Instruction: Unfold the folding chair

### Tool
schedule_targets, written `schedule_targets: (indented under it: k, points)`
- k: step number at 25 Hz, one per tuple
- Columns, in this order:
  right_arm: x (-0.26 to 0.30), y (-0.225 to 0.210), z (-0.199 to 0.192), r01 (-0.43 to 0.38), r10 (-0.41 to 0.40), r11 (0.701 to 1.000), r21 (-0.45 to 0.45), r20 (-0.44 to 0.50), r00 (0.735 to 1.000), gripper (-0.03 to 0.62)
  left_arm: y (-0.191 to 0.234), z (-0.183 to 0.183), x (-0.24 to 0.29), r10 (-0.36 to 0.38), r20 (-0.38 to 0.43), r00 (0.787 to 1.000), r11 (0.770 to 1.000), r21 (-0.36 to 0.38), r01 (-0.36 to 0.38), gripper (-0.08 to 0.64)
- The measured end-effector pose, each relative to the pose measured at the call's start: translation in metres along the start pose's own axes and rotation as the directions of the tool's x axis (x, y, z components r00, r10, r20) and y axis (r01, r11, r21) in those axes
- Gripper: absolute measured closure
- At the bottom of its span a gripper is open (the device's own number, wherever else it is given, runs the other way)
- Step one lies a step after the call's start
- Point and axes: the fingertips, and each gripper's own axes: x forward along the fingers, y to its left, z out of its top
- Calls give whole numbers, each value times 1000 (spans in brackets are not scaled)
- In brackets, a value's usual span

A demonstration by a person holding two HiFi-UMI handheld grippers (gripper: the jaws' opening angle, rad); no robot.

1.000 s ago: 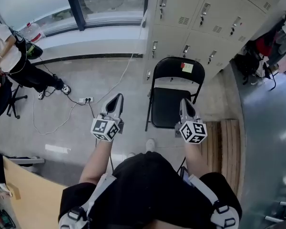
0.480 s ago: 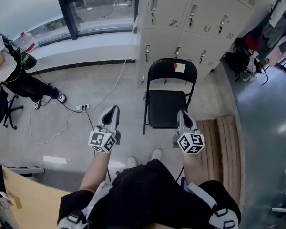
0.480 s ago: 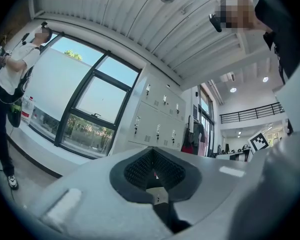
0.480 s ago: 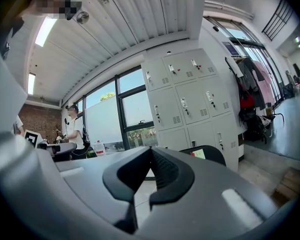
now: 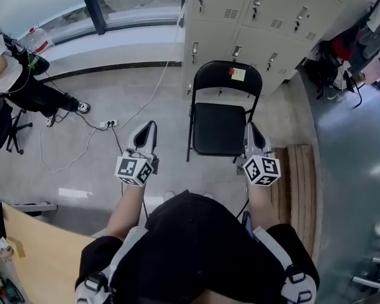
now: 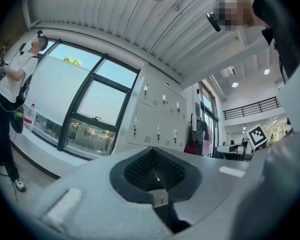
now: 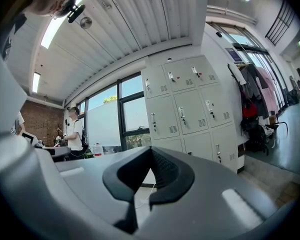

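A black folding chair point(image 5: 219, 128) stands unfolded on the floor in front of the lockers, seat down, with a small label on its backrest. In the head view my left gripper point(image 5: 149, 126) hovers left of the chair, apart from it, jaws shut on nothing. My right gripper point(image 5: 251, 129) sits just off the seat's right edge, also shut and empty; I cannot tell if it touches the frame. The left gripper point(image 6: 155, 171) and the right gripper point(image 7: 149, 171) show closed jaws in their own views, pointing level at the lockers. The chair is hidden in both gripper views.
Grey lockers point(image 5: 259, 18) line the wall behind the chair. A slatted wooden platform point(image 5: 299, 182) lies to its right. A power strip with cables point(image 5: 109, 124) lies on the floor at left. A person point(image 5: 12, 75) stands far left by the window. A wooden board point(image 5: 38, 252) is at lower left.
Both grippers have drifted forward a little. The right one has come up beside the seat's right edge. The chair stands unfolded as before.
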Motion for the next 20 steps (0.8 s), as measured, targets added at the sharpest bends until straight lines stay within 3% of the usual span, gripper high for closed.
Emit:
schedule_targets:
  k: [11, 20]
  points:
    - [12, -10, 6, -31, 30, 999, 38, 23, 999, 588, -27, -1, 24, -54, 1, 999, 996, 68, 54, 560]
    - [12, -2, 4, -55, 55, 998, 10, 9, 998, 588, -34, -4, 34, -64, -2, 998, 996, 57, 64, 560]
